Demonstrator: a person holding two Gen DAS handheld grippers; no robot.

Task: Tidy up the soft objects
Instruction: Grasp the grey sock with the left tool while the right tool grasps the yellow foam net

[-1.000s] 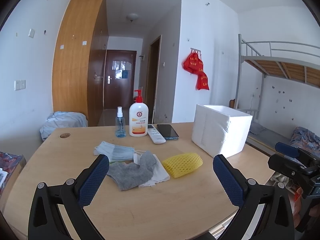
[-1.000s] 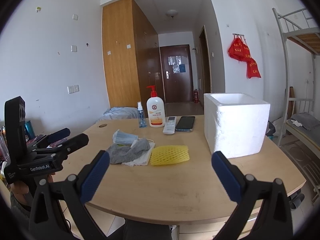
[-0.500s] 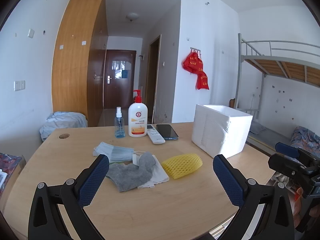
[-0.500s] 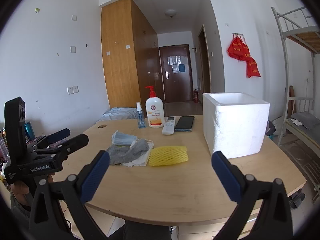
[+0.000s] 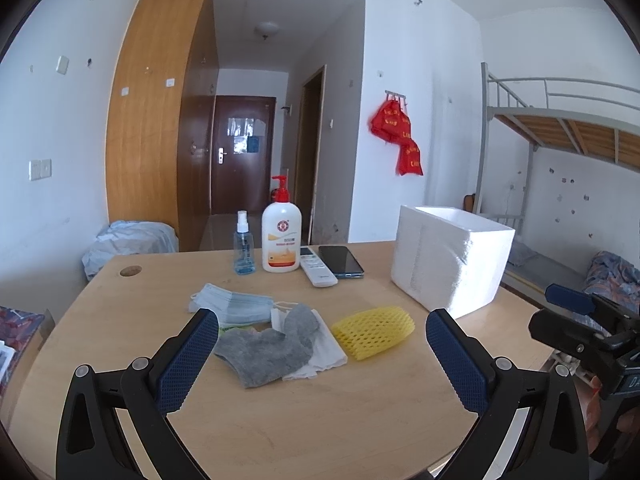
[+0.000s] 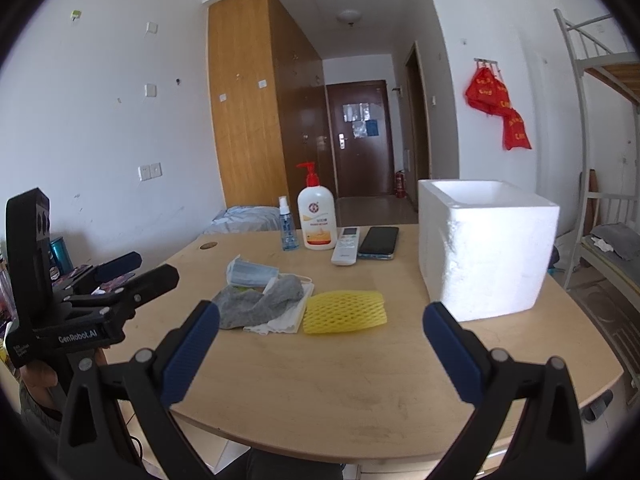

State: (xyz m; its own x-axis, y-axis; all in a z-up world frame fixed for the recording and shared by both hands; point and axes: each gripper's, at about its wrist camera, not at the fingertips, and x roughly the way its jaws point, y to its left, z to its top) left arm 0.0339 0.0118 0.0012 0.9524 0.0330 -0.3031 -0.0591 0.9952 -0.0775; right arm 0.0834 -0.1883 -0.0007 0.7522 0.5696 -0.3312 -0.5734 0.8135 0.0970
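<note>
A grey sock [image 5: 269,347] [image 6: 260,300] lies mid-table on a white cloth [image 5: 320,354] [image 6: 286,320]. A blue face mask [image 5: 232,307] [image 6: 250,272] lies behind it. A yellow foam net [image 5: 374,331] [image 6: 345,312] lies to their right. A white foam box [image 5: 450,258] [image 6: 486,248], open on top, stands at the right. My left gripper [image 5: 322,360] is open and empty, held over the near table edge short of the sock. My right gripper [image 6: 320,356] is open and empty, short of the foam net.
At the back of the wooden table [image 5: 320,420] stand a small spray bottle [image 5: 243,246], a pump bottle [image 5: 281,236], a white remote [image 5: 318,272] and a dark phone [image 5: 341,261]. A bunk bed [image 5: 568,128] stands at the right.
Both grippers have drifted very slightly; the objects on the table have not moved. Both grippers stay open.
</note>
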